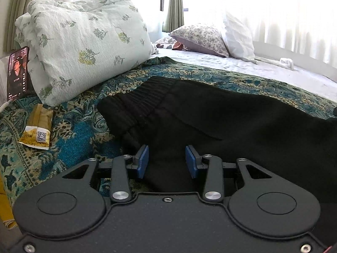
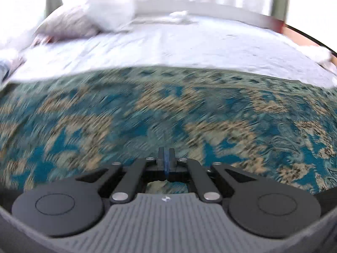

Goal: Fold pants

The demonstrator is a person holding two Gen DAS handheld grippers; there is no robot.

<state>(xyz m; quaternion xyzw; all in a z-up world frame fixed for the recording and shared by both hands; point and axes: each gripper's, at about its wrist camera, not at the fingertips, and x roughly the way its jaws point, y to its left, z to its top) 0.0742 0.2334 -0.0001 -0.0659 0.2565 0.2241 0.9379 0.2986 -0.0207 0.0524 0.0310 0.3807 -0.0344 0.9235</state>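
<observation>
Pants (image 1: 221,113): black, thick knit, soft and floppy. They lie flat on the patterned bedspread (image 1: 69,130), ribbed waistband (image 1: 143,97) toward the folded quilt (image 1: 84,42), the rest running off to the right of the left view. Judgement: light, no stiffness, will drape and sag from any single pinch point; not slippery on this weave, so dragging will bunch it. Best holds are the waistband, which is the thickest and least stretchy edge, and the hem end, one claw on each so the fold line stays straight.

Left claw (image 1: 167,161): jaws partly apart, blue pads (image 1: 143,162) straddling the near edge of the pants. Black cloth sits in the gap, but the pads don't press on it; nothing gripped. Can't tell if the tips touch the fabric underneath.

Right claw (image 2: 166,162): jaws fully together, pads face to face, nothing between them. It hangs over bare bedspread (image 2: 168,109); no pants in that view, and the view is motion-blurred. It needs to open before it can take any cloth.

Clutter near the waistband end: a yellow packet (image 1: 36,132) and a phone (image 1: 18,73) propped by the quilt. Both clear of the pants.
</observation>
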